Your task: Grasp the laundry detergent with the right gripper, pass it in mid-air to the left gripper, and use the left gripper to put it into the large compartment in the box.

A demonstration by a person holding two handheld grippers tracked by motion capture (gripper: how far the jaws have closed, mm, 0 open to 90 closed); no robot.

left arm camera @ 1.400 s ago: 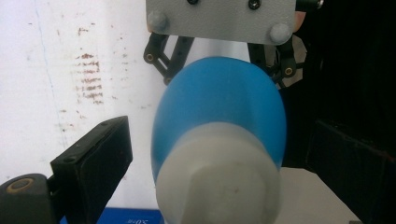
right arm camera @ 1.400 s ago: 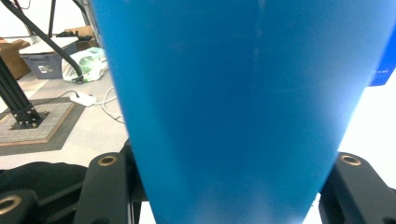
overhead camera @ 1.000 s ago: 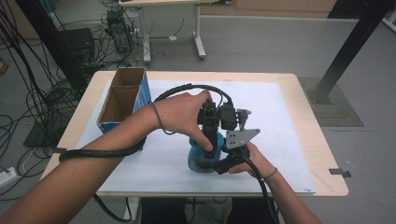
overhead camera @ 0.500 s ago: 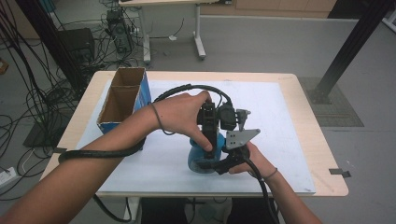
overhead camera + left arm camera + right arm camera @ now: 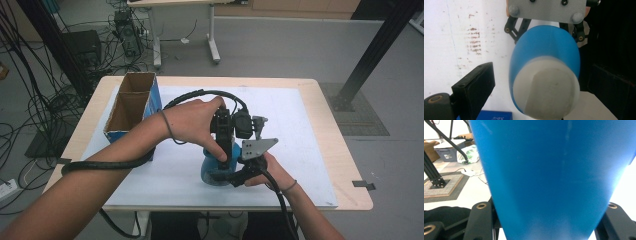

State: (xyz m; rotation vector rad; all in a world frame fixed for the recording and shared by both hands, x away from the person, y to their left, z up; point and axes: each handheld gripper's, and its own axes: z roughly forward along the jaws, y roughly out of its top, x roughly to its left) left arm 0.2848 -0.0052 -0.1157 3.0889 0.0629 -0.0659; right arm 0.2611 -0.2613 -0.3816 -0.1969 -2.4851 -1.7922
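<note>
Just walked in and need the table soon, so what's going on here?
A person works a blue bottle with two handheld grippers on the white sheet. The right gripper is clamped on the bottle's blue body, steadying it. The left gripper comes down over the bottle's white cap, jaws open either side of it, not yet gripping. An open cardboard box stands to the left.

Even, soft indoor light; close views blurred and partly blown out.

In the high view the white sheet (image 5: 295, 130) on the worktop (image 5: 345, 165) is bright with faint shadows, and the frame is slightly soft. In the left gripper view the bottle (image 5: 544, 75) is out of focus, the sheet glares white, and the right side falls black. In the right gripper view the bottle is a blurred blue mass, overexposed at the right edge.
</note>
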